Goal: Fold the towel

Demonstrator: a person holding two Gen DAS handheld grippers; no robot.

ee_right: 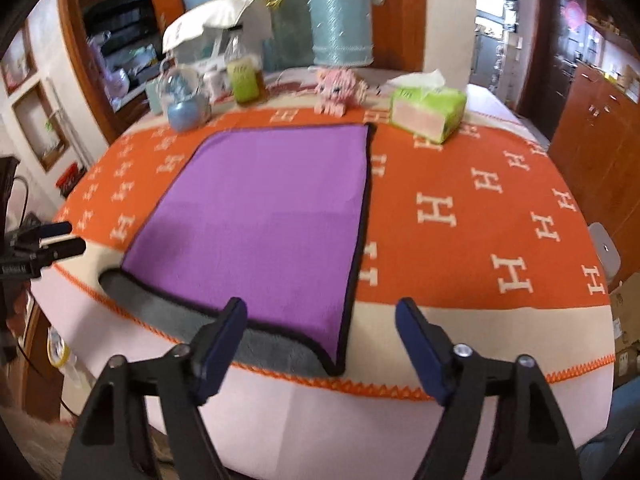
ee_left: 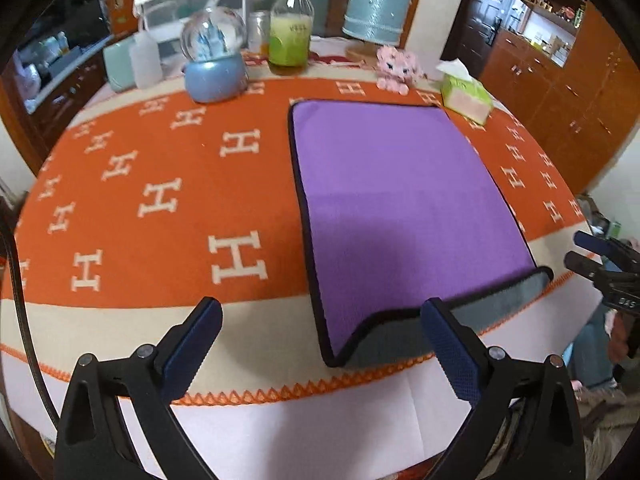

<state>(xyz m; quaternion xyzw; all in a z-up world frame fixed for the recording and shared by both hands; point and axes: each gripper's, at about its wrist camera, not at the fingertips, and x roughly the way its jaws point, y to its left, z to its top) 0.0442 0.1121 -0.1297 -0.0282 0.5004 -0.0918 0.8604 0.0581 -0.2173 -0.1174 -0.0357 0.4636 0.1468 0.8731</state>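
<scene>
A purple towel [ee_left: 396, 192] with a black hem and grey underside lies folded flat on the orange H-patterned table cover [ee_left: 160, 184]. Its grey lower layer sticks out along the near edge. It also shows in the right wrist view [ee_right: 264, 216]. My left gripper [ee_left: 320, 320] is open and empty, above the table's near edge, beside the towel's near left corner. My right gripper [ee_right: 320, 320] is open and empty, near the towel's near right corner. The right gripper also shows at the right edge of the left wrist view [ee_left: 580, 250], and the left gripper at the left edge of the right wrist view [ee_right: 70, 236].
Along the table's far side stand a snow globe [ee_left: 214, 56], a bottle of yellow-green liquid [ee_left: 291, 28], a light blue lamp [ee_left: 378, 4], a pink toy [ee_left: 396, 66] and a green tissue box [ee_left: 466, 94]. Wooden cabinets [ee_left: 560, 92] stand to the right.
</scene>
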